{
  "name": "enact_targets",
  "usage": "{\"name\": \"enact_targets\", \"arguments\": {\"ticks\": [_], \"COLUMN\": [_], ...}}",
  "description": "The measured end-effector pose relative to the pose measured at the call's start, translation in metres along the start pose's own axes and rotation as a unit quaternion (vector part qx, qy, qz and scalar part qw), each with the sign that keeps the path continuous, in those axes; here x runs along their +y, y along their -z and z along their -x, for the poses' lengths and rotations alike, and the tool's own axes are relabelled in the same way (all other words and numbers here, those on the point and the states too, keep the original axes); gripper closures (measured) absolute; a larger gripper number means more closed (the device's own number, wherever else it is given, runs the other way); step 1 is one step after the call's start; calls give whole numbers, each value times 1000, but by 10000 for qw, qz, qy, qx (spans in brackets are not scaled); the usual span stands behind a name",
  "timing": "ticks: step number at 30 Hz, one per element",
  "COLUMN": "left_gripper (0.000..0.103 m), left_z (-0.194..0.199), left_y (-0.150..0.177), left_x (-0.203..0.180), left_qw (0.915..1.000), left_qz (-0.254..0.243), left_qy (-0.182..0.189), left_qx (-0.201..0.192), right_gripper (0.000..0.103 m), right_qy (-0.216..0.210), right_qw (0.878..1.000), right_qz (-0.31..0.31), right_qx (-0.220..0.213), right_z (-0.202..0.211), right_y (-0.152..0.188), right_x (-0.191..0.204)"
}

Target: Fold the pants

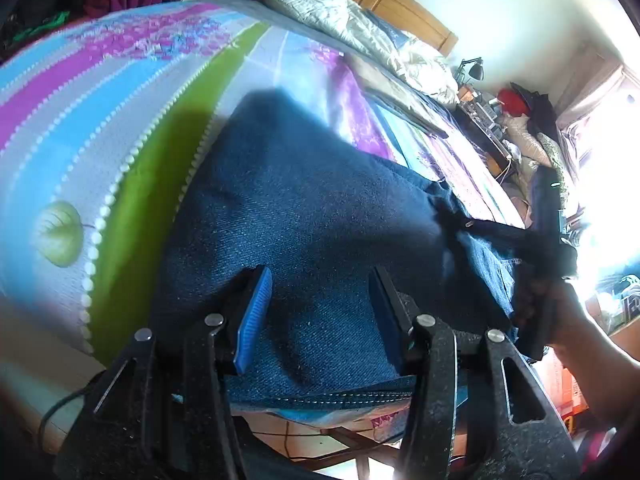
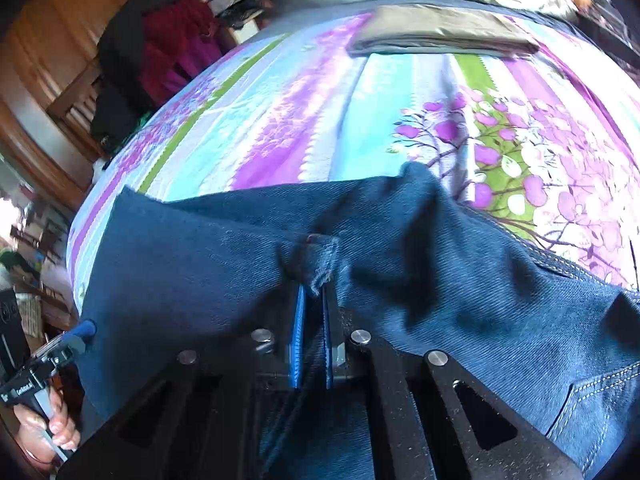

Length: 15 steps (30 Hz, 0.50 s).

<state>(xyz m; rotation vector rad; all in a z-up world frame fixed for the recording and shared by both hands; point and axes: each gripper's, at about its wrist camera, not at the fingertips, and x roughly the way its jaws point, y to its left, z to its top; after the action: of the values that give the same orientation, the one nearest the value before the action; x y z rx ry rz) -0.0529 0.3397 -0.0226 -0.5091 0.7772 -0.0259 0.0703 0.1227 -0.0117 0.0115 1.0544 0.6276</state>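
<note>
Dark blue jeans lie spread near the edge of a bed with a striped, flowered sheet. My left gripper is open, its blue-padded fingers standing wide apart just over the denim near a stitched hem. In the right wrist view the jeans stretch across the bed's near side, and my right gripper is shut on a raised fold of denim with a frayed belt loop. A hand holds the right gripper at the jeans' far end. The left gripper shows at the lower left.
A folded khaki garment lies farther up the bed, with a crumpled pale quilt at the headboard. A cluttered side table with a lamp stands beyond. Dark and red clothes hang over a wooden chair beside the bed.
</note>
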Motion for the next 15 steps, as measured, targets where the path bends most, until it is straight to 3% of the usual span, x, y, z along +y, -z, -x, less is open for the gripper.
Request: {"name": "enact_targets", "arguments": {"ticks": [2,5,9,13,14,15], "left_gripper": [51,51,49,40,39,38], "left_z": [0,1,0,-2,-2,-3], "left_y": [-1,1,3,3,4,3], "left_x": [-2,-1,-1,-7,-9,-10], "left_qw": [10000,9999,9999,9995,9993,9992], "left_qz": [-73,-131,-167,-305,-366,-392], "left_qy": [-50,-23,-34,-74,-101,-111], "left_qx": [12,4,-16,5,13,19], "right_gripper": [50,50,74,76,78,89], "right_qy": [515,403,-95,-477,-451,-154], "right_qw": [9981,9974,9961,9878,9869,9864], "right_qz": [-137,-204,812,1478,1549,1626], "right_qx": [-324,-556,-347,-136,52,184], "right_z": [21,61,89,85,74,62], "right_y": [1,19,59,88,96,105], "right_x": [0,-1,33,65,64,60]}}
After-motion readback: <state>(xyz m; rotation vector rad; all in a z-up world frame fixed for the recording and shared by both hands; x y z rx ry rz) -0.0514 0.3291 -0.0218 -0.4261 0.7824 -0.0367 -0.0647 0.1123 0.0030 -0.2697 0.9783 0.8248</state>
